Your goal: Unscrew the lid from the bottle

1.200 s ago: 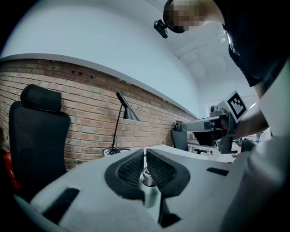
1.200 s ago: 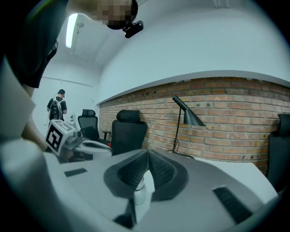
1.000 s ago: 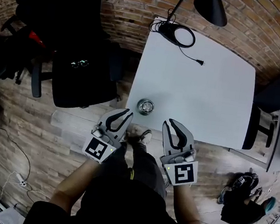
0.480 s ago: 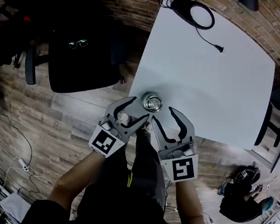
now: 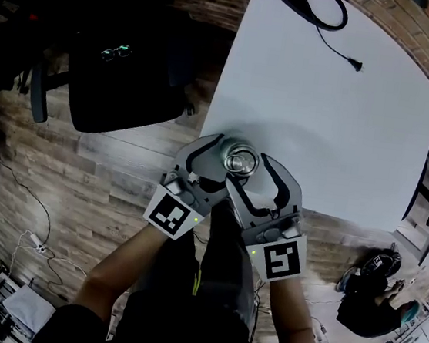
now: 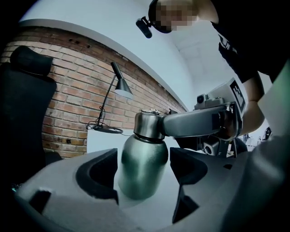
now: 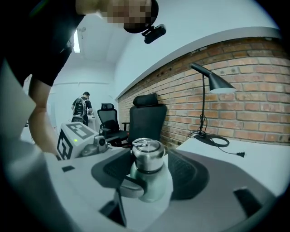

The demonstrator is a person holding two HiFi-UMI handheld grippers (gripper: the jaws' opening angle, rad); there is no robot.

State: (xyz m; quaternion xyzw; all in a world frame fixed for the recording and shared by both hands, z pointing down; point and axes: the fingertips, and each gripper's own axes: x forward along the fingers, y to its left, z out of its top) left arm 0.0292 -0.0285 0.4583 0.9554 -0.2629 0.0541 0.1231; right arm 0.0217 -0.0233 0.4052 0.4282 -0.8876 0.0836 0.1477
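A green-grey metal bottle [image 5: 240,162] with a steel lid [image 7: 147,152] stands upright near the front left corner of the white table [image 5: 335,135]. My left gripper [image 5: 223,162] reaches in from the left at body height. Its jaws are opening, and the bottle's body [image 6: 142,163] stands between them with a gap on each side. My right gripper [image 5: 250,173] comes in from the right at lid height. Its jaws are opening too, with the lid between the pads and free of both. A finger of the right gripper [image 6: 195,123] passes beside the lid.
A black lamp base [image 5: 324,2] with its cord and plug [image 5: 357,65] sits at the table's far edge. A black office chair [image 5: 117,77] stands left of the table. Bags [image 5: 378,264] lie on the wooden floor at right. A person [image 7: 83,108] stands far back.
Both grippers moved forward from the table's front edge and now bracket the bottle. Their jaws went from shut to open. The head view shifted toward the table.
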